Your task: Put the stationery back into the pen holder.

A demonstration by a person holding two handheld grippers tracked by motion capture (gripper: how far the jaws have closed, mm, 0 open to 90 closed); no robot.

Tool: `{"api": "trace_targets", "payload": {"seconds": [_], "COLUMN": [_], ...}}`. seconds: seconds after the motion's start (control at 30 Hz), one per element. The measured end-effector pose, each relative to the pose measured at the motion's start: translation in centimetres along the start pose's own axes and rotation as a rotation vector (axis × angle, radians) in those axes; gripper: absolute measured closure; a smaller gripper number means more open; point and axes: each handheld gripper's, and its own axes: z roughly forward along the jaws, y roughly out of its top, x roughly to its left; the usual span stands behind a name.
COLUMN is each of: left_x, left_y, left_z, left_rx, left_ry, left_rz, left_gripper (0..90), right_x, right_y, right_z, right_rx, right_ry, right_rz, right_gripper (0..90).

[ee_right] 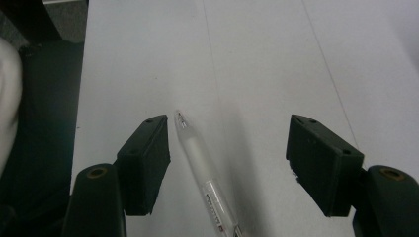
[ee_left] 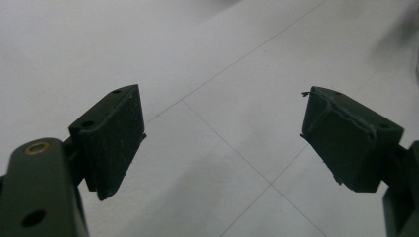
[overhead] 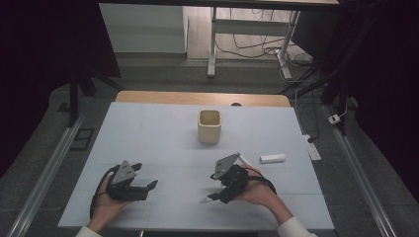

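High view: the right gripper stands over a clear pen on the white table, near its front edge; a cup stands well beyond. The left gripper rests apart, jaws spread over bare table.

Right gripper view: jaws spread, pen lying between them, nearer one jaw. Recommendation: centre on the barrel before closing.

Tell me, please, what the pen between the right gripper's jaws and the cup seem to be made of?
Pen: probably frosted, translucent plastic, since the table shows dimly through its barrel. Cup: matte cream, perhaps ceramic or plastic; thick walls and no shine, so I cannot say which.
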Motion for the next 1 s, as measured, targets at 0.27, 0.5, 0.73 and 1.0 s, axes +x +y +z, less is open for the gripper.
{"api": "trace_targets", "payload": {"seconds": [0.27, 0.5, 0.73, 1.0], "left_x": [-0.1, 0.0, 0.0, -0.1], "left_y": [0.0, -0.1, -0.1, -0.2], "left_z": [0.1, 0.2, 0.3, 0.4], "left_rx": [0.001, 0.01, 0.014, 0.019], "left_ry": [0.001, -0.002, -0.003, -0.007], "left_rz": [0.005, 0.003, 0.003, 0.005], "left_gripper": [16.1, 15.9, 15.5, 15.4], "right_x": [0.0, 0.3, 0.4, 0.7], "right_y": [0.1, 0.0, 0.0, -0.1], "right_z": [0.9, 1.5, 2.2, 2.9], "right_rx": [0.056, 0.1, 0.137, 0.177], "right_ry": [0.036, 0.052, 0.065, 0.062], "right_rz": [-0.015, -0.044, -0.085, -0.09], "right_gripper": [33.6, 40.5, 47.5, 55.0]}}
